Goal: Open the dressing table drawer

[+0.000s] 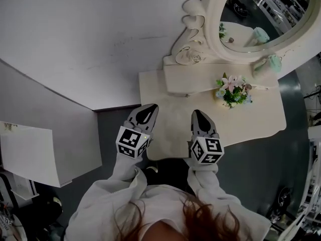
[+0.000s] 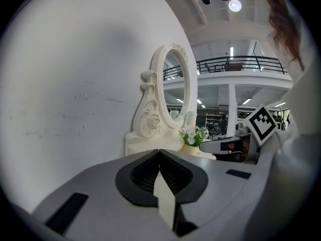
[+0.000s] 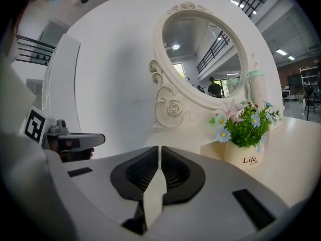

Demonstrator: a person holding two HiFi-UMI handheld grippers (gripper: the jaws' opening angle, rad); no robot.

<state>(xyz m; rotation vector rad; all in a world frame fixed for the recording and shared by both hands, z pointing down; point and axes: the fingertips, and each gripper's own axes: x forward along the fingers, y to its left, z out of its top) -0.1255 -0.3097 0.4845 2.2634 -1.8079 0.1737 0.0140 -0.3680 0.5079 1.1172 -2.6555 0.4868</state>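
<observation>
The cream dressing table point(image 1: 261, 119) stands against the white wall, with an oval mirror point(image 1: 266, 11) in a carved frame at its back. Its drawer front is not visible from above. My left gripper point(image 1: 149, 108) hovers over the table's front left corner, jaws shut and empty. My right gripper point(image 1: 199, 115) hangs over the front edge of the tabletop, also shut with nothing held. In the left gripper view the left gripper point(image 2: 159, 152) points at the mirror frame point(image 2: 150, 117). The right gripper point(image 3: 159, 148) faces the mirror point(image 3: 205, 54) and the flowers.
A small pot of artificial flowers point(image 1: 232, 91) point(image 3: 246, 134) stands on the tabletop near the mirror base. A pale green bottle point(image 1: 272, 63) sits at the back right. A white panel point(image 1: 50, 149) juts out on the left. Dark floor point(image 1: 296, 149) surrounds the table.
</observation>
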